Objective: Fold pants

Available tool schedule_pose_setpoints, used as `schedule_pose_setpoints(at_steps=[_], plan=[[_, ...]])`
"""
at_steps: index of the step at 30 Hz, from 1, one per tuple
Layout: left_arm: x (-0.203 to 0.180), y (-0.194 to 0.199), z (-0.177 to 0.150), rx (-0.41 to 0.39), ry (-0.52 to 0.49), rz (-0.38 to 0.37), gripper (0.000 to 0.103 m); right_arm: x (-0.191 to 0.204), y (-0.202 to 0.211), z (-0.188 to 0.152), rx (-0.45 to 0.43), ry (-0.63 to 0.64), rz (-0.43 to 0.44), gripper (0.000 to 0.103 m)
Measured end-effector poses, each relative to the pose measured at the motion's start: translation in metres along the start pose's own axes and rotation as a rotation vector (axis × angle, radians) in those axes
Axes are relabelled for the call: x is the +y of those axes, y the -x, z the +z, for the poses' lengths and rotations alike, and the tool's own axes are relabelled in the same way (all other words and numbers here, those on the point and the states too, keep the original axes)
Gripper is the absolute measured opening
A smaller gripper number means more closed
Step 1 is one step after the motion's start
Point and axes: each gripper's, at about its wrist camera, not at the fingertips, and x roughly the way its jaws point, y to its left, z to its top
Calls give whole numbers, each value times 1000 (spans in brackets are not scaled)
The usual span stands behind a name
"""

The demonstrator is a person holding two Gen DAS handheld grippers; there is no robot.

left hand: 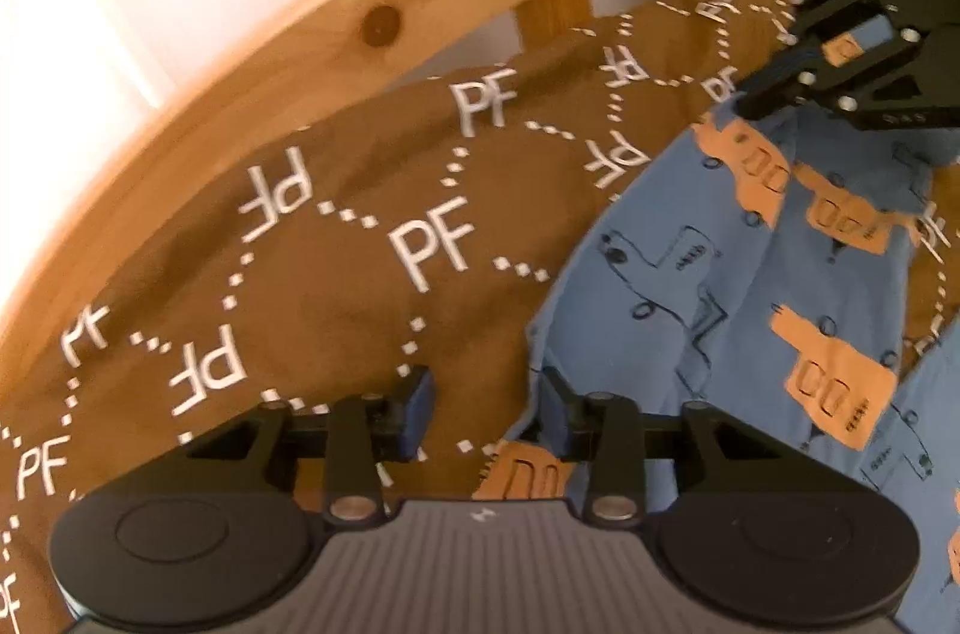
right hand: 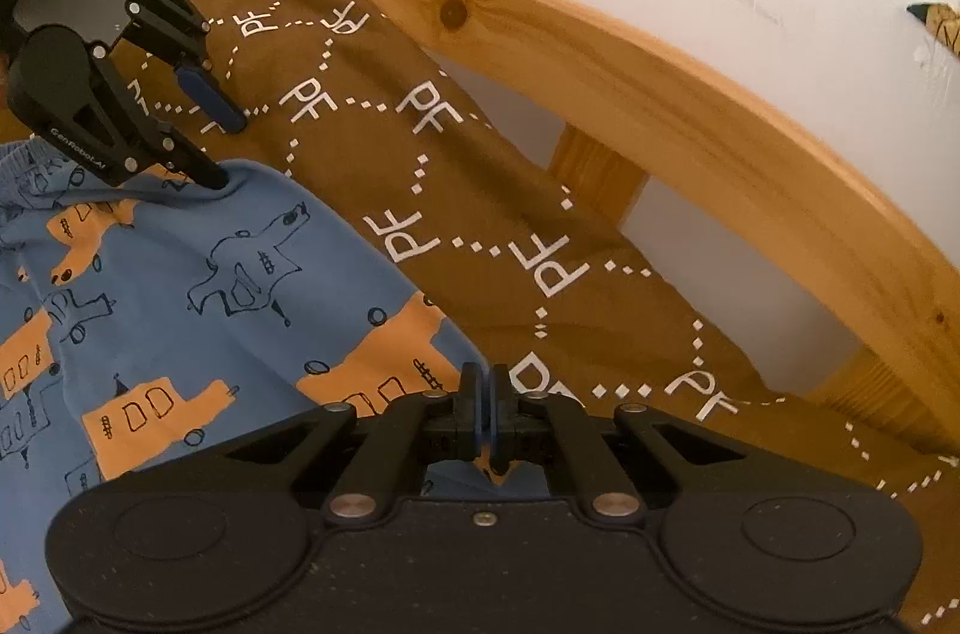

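Observation:
Blue pants (left hand: 720, 274) with orange truck prints lie spread on a brown blanket (left hand: 360, 244). In the left wrist view my left gripper (left hand: 489, 394) is open at the pants' left edge; its right finger touches the fabric and brown blanket shows in the gap. My right gripper (left hand: 762, 91) is at the far end of the pants, shut on a bunch of the blue fabric. In the right wrist view the right gripper (right hand: 487, 376) has its pads pressed together on the pants (right hand: 180, 274) edge. The left gripper (right hand: 228, 148) stands open at the waistband corner.
A curved wooden bed rail (left hand: 270, 52) (right hand: 660, 94) runs along the blanket's far side, with a white wall behind it. The brown blanket (right hand: 480, 154), printed with white letters, covers the whole surface between the pants and the rail.

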Motion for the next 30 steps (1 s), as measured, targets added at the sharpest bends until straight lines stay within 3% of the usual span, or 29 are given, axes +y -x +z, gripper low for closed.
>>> schedule_pose_setpoints(at_steps=[1, 3, 5, 6, 11, 13, 18, 24, 28, 30], plan=[[0, -4, 4, 13, 4, -27, 1, 0, 0, 0, -1, -3, 1, 1], [0, -5, 3, 38, 33, -66, 0, 0, 1, 0, -4, -4, 0, 1], [-5, -1, 2, 26, 20, -57, 0, 0, 4, 1, -12, -6, -5, 1], [-8, 1, 1, 14, 13, -26, 0, 0, 7, 2, -18, -6, -7, 1], [-40, 29, -11, -72, 7, 277, 0, 5, 39, -3, -107, -50, -12, 1], [-56, 46, -18, -110, -18, 344, 0, 14, 60, -9, -156, -57, -25, 1], [-118, 89, -51, -240, -271, 520, 0, 57, 122, -36, -245, 22, -53, 1], [-169, 126, -115, -281, -313, 453, 0, 115, 179, -97, -243, 23, -34, 1], [-200, 132, -157, -248, -298, 397, 0, 154, 195, -141, -193, -42, 10, 0], [-213, 129, -179, -237, -288, 411, 0, 170, 197, -158, -162, -75, 27, 0]])
